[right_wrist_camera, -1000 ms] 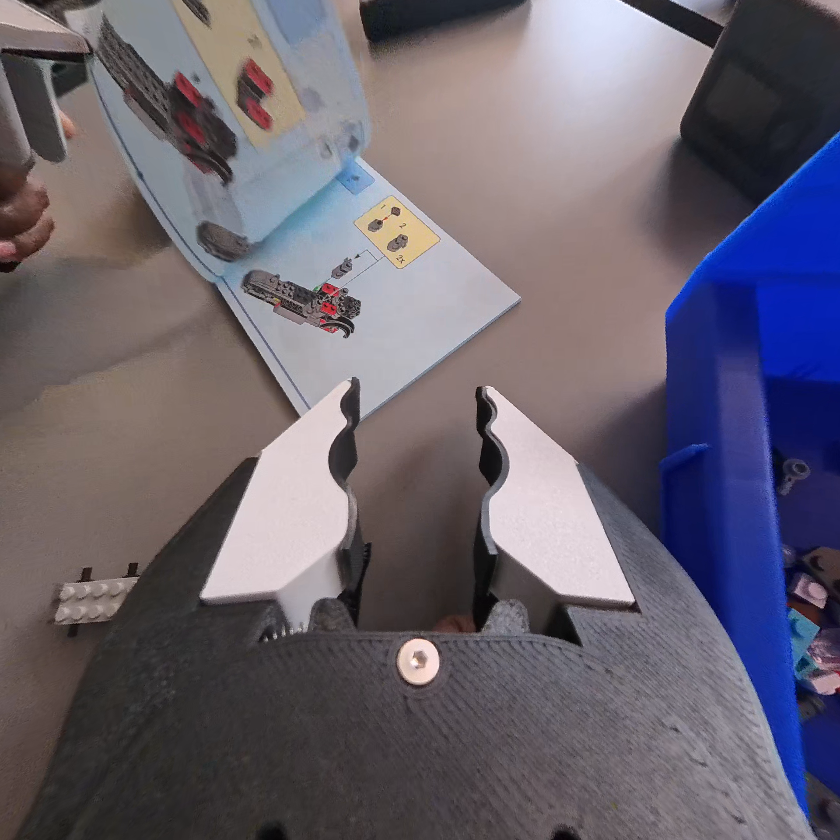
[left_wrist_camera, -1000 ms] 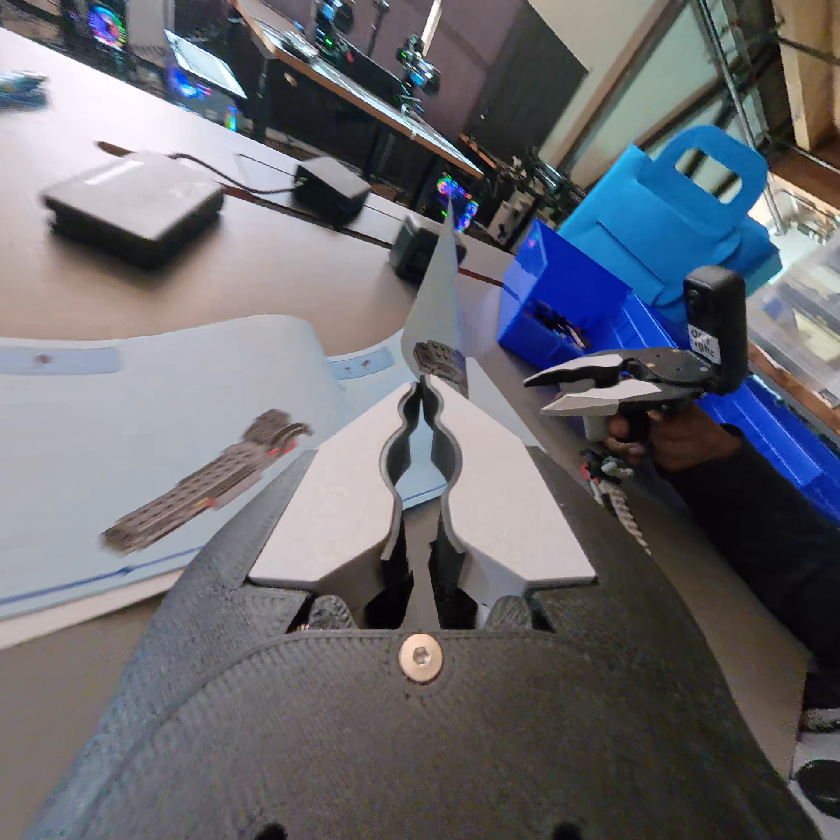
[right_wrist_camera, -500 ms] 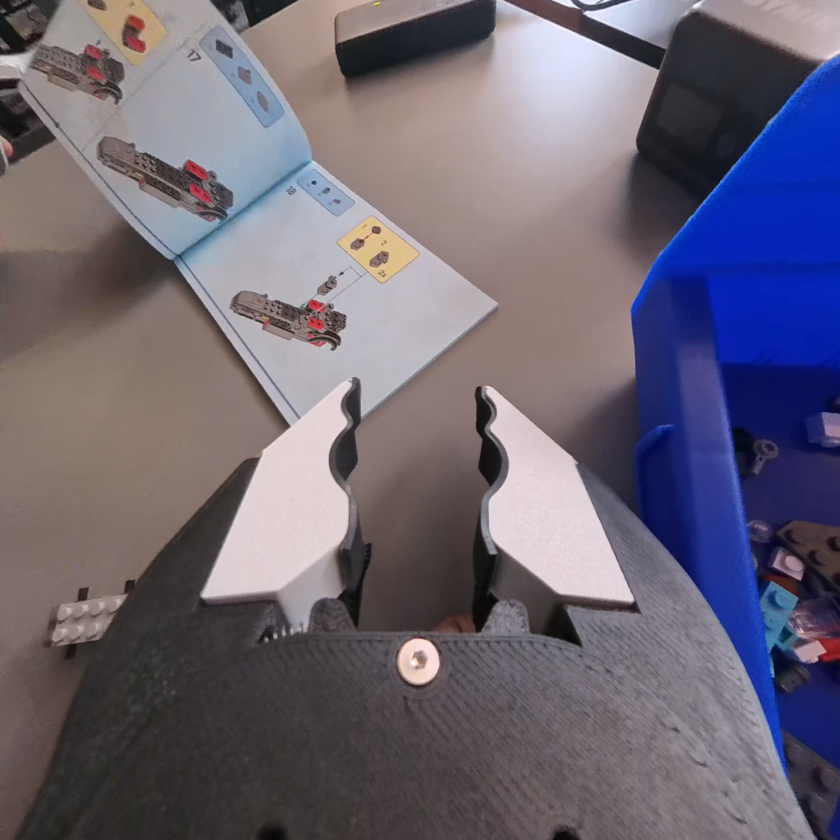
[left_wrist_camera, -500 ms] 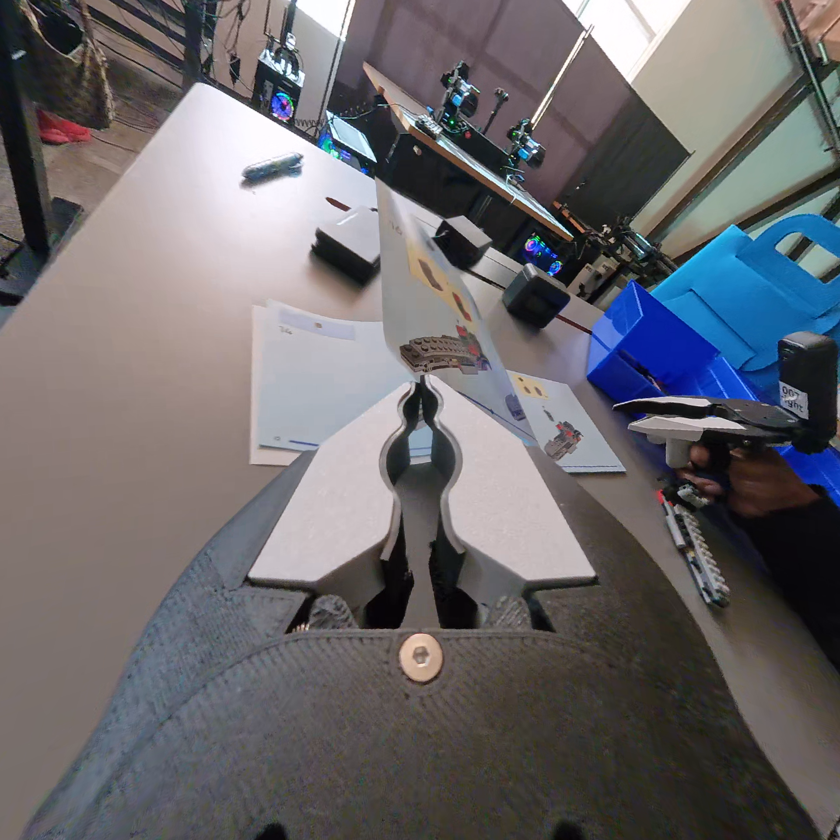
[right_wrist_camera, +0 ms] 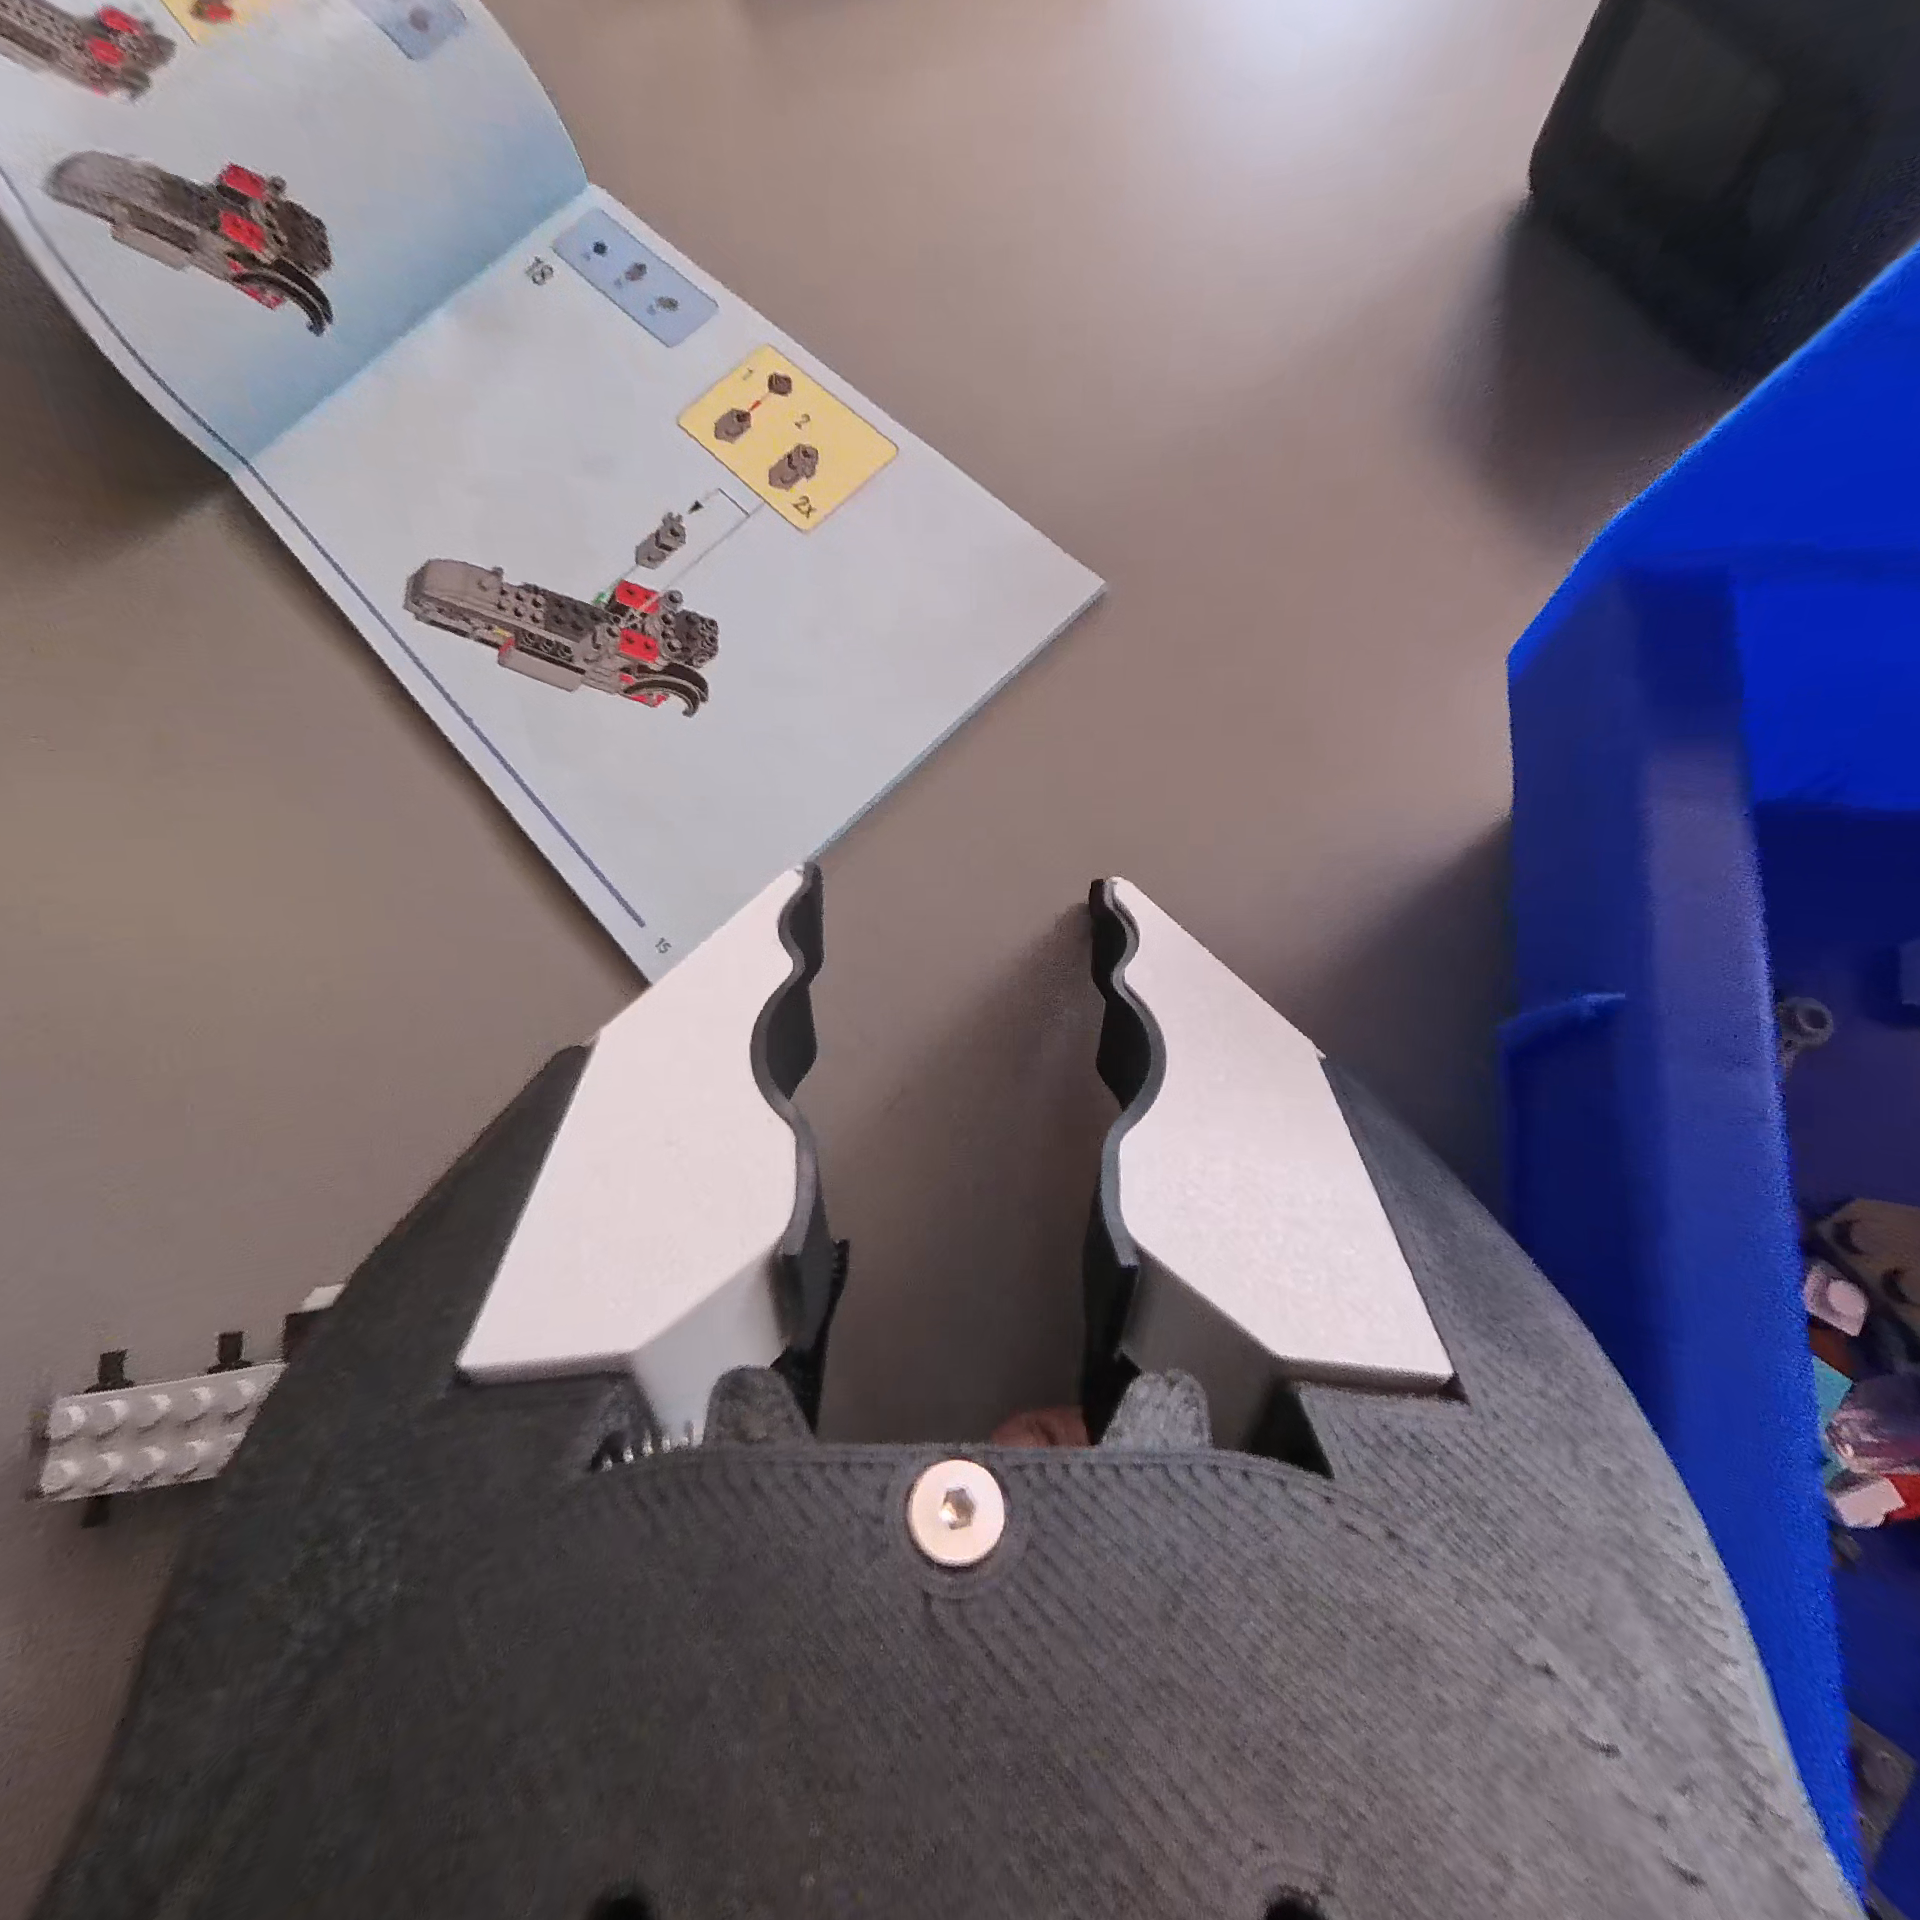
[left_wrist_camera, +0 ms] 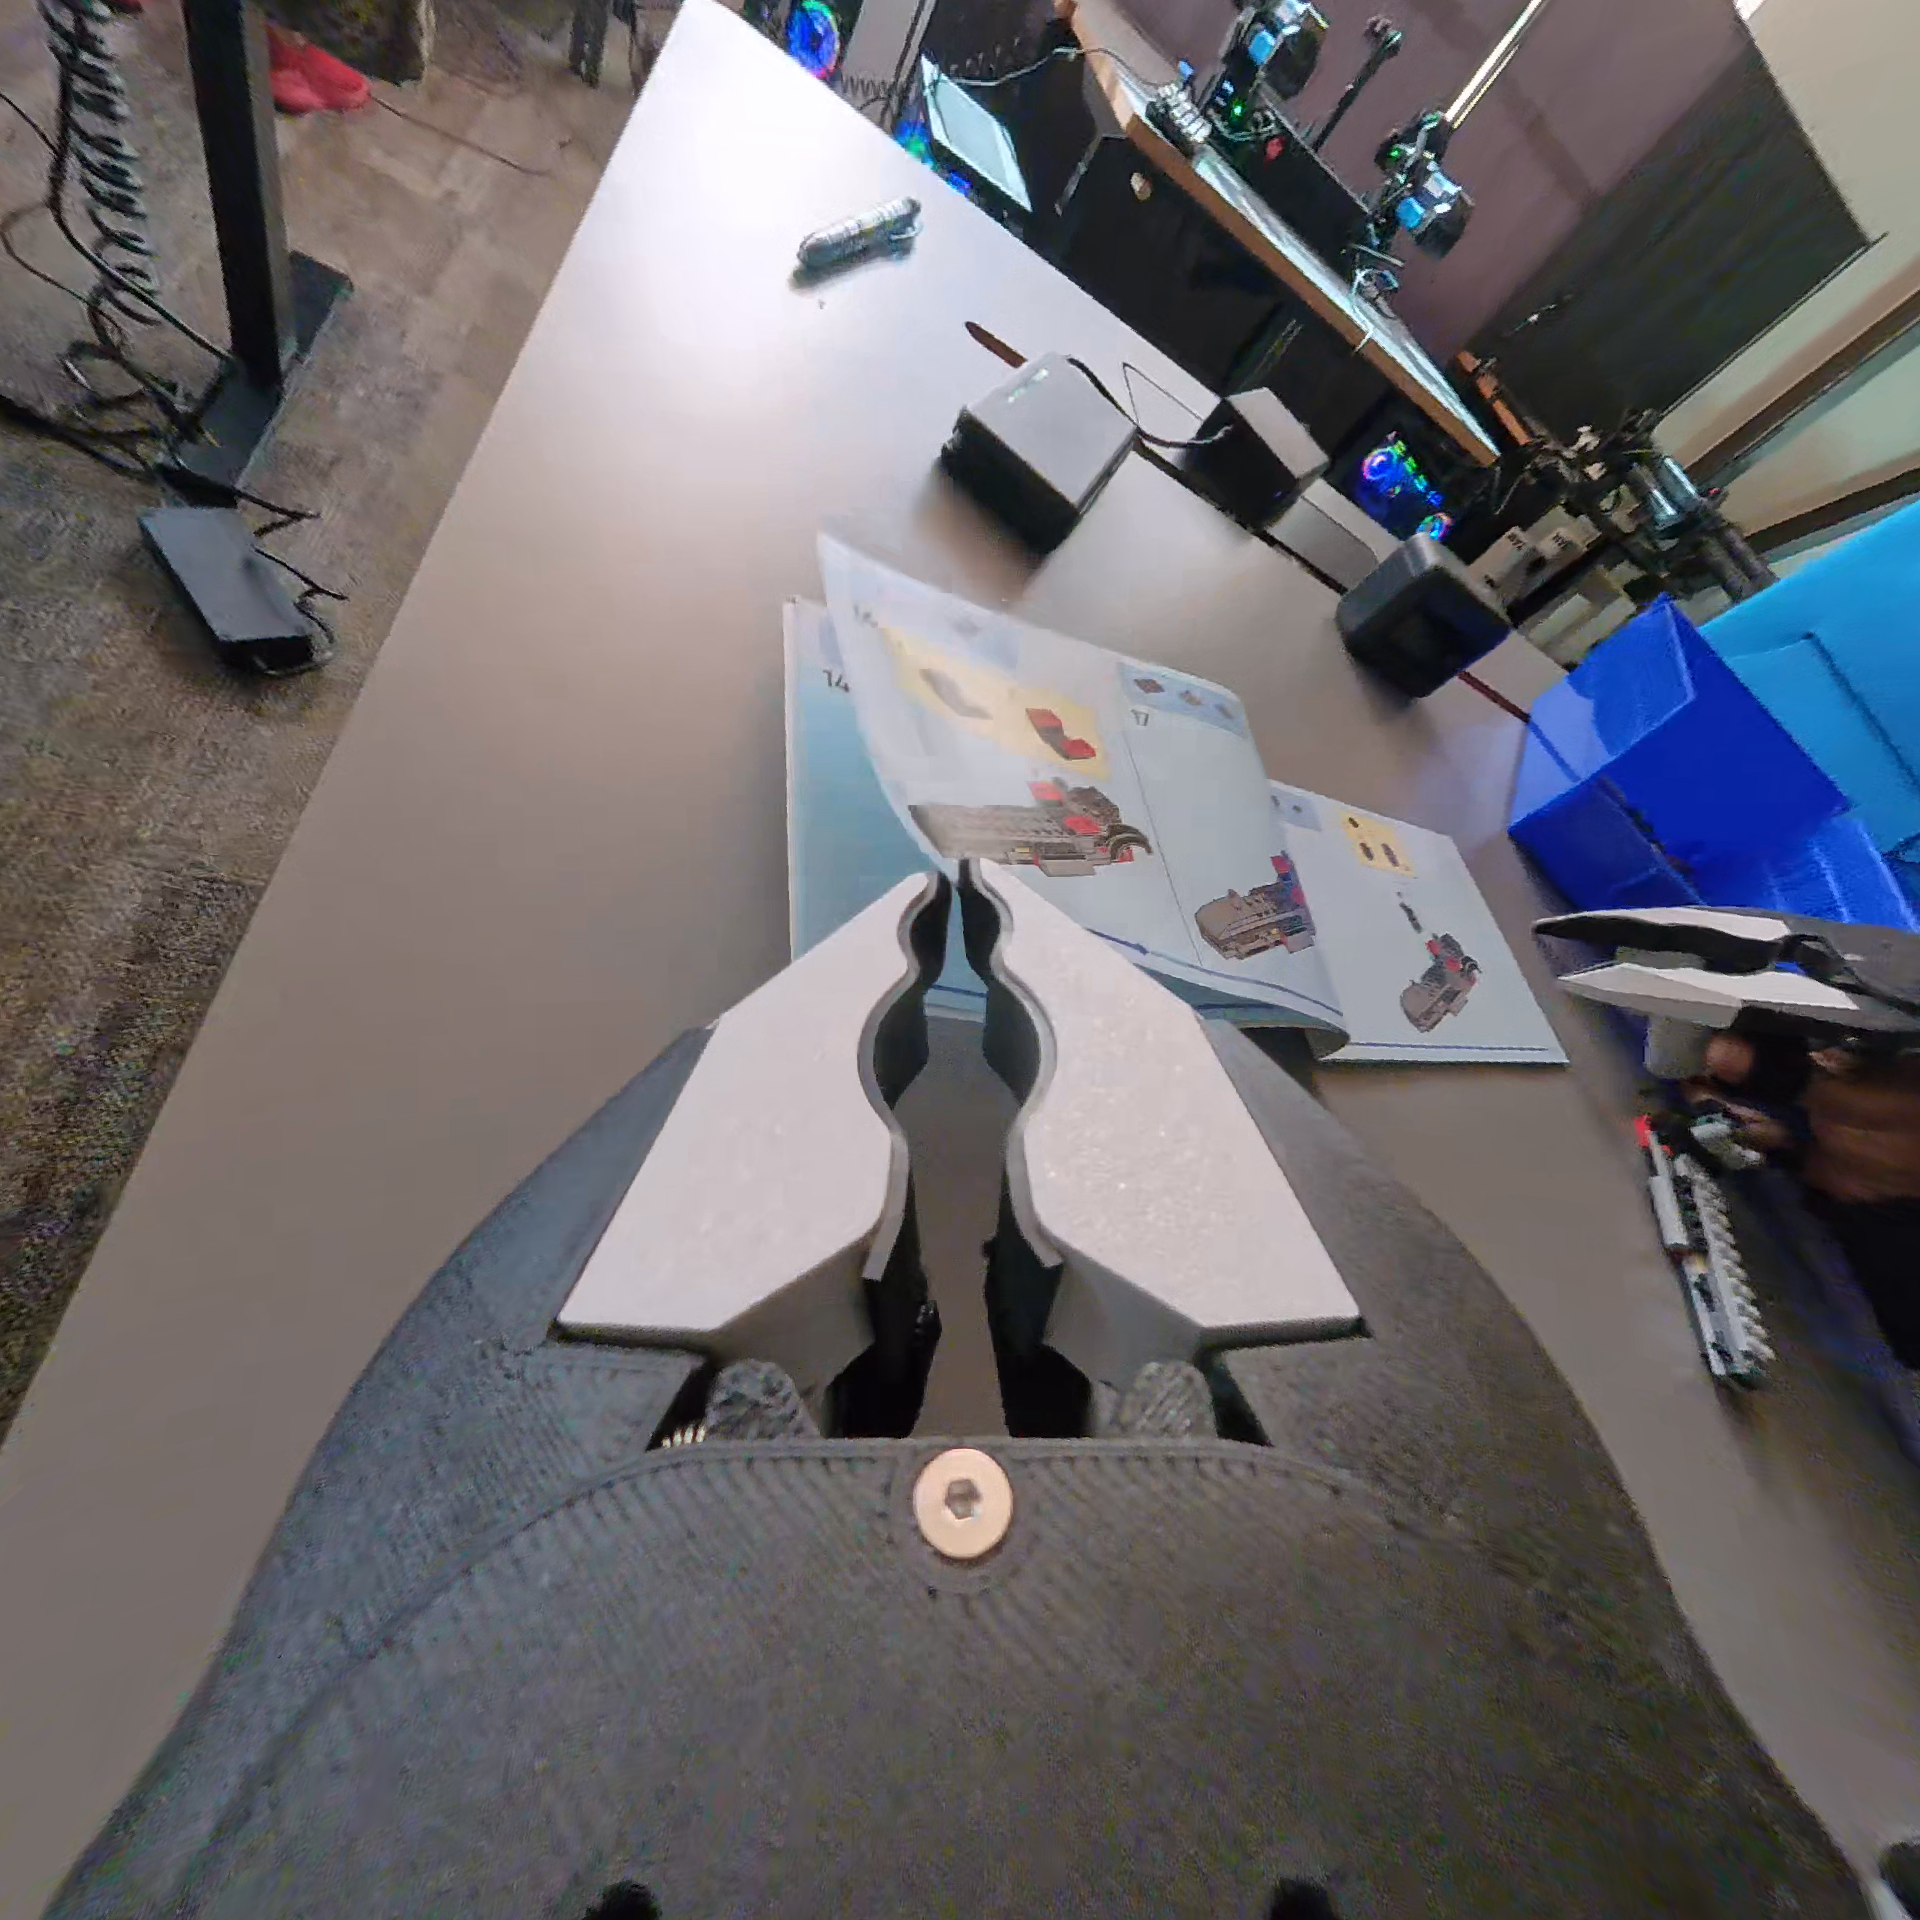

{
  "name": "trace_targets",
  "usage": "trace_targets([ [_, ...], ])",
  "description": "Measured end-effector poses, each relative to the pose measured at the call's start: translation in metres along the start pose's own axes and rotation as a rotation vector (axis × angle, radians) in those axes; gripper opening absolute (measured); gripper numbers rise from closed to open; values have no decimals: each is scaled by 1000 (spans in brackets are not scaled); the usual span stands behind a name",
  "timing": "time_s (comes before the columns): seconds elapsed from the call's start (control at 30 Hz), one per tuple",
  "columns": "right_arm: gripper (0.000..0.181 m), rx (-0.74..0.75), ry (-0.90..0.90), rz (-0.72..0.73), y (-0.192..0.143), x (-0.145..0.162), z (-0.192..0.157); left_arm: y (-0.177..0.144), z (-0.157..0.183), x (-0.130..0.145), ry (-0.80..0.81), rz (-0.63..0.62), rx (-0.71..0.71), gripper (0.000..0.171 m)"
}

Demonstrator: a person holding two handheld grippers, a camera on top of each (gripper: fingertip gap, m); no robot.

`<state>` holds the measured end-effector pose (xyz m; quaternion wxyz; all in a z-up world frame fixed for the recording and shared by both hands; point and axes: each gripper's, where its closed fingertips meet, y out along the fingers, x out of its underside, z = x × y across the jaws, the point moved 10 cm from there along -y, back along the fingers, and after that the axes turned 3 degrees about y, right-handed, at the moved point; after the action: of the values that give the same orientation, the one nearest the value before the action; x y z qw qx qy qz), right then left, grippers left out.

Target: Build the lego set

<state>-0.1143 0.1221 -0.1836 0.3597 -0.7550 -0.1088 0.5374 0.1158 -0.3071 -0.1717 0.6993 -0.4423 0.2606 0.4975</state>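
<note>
The light-blue instruction booklet [left_wrist_camera: 1403,935] lies open on the brown table, and also shows in the right wrist view [right_wrist_camera: 644,582]. One page [left_wrist_camera: 1039,748] curves up off it. My left gripper [left_wrist_camera: 956,878] is almost fully closed on that page's lower edge. My right gripper [right_wrist_camera: 951,883] is open and empty above bare table, just right of the booklet's near corner; it also shows in the left wrist view [left_wrist_camera: 1553,954]. A long grey lego build [left_wrist_camera: 1704,1257] lies below it, partly hidden by the right gripper's body in its own view [right_wrist_camera: 145,1423].
A blue bin [right_wrist_camera: 1621,935] with loose bricks [right_wrist_camera: 1860,1351] stands on the right, also in the left wrist view [left_wrist_camera: 1662,758]. Black boxes [left_wrist_camera: 1039,447] [left_wrist_camera: 1418,613] with cables sit behind the booklet. A pen-like object [left_wrist_camera: 862,229] lies far off. The table edge [left_wrist_camera: 468,540] runs along the left. Across from one pair of fingers to the other is roughly 40 cm.
My left gripper has swung the held page up and over, and it now slopes lower over the booklet. My right gripper stayed open and drew slightly closer to the booklet.
</note>
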Motion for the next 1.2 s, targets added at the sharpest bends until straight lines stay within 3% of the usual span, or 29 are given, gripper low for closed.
trace_targets([
  [0.3, 53, 6, 6, 10, -1, 0, 0, -3, -7, -2, -39, -1, 28, 20],
  [0.47, 53, 1, 0, 20, -2, 0, 0, -12, -17, -5, 58, -15, -73, 28],
  [0.67, 54, -9, 2, 14, -1, -1, 0, -14, -27, -7, -21, 3, -23, 35],
  [1.2, 51, -4, 9, 3, 0, -1, 2, -13, -31, -6, -60, -2, -18, 35],
])
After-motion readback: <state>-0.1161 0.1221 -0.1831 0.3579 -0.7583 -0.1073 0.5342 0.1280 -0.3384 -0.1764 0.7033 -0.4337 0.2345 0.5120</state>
